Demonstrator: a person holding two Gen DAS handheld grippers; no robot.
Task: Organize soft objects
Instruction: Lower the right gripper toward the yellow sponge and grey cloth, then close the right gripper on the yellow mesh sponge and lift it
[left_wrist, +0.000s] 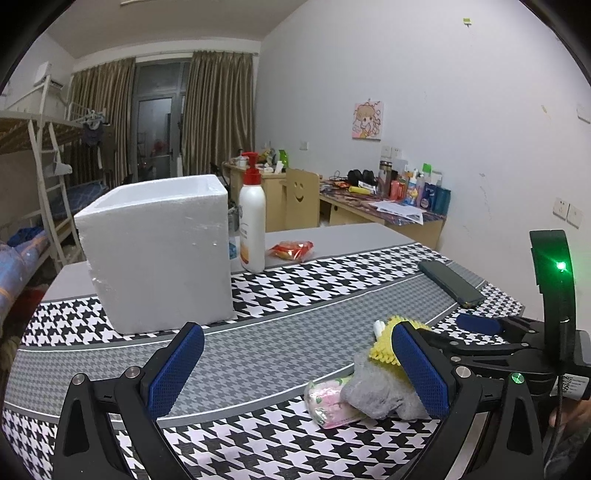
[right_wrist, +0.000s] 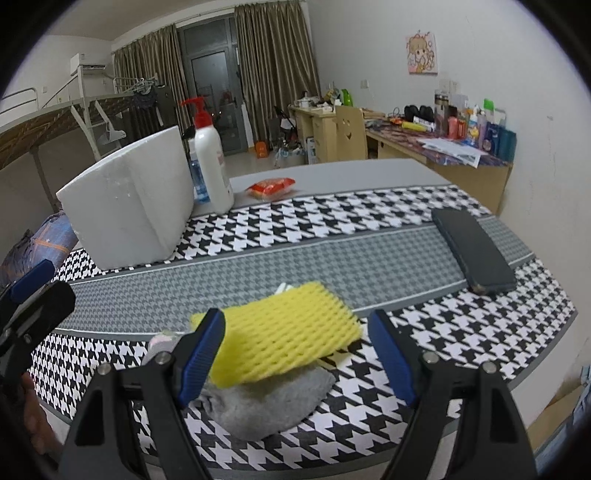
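Note:
A yellow foam net sleeve (right_wrist: 284, 328) lies on a grey cloth (right_wrist: 266, 402) on the houndstooth tablecloth. My right gripper (right_wrist: 299, 354) is open, its blue pads on either side of the sleeve, just above it. In the left wrist view the same pile shows: yellow sleeve (left_wrist: 382, 345), grey cloth (left_wrist: 376, 393) and a pink floral tissue pack (left_wrist: 327, 400). My left gripper (left_wrist: 295, 369) is open and empty, left of the pile. A white foam box (left_wrist: 159, 251), open at the top, stands at the back left; it also shows in the right wrist view (right_wrist: 125, 206).
A white pump bottle with a red top (left_wrist: 252, 225) and a red snack packet (left_wrist: 291, 251) stand beyond the box. A dark phone (right_wrist: 472, 251) lies at the right of the cloth. The table edge (right_wrist: 546, 332) is close on the right.

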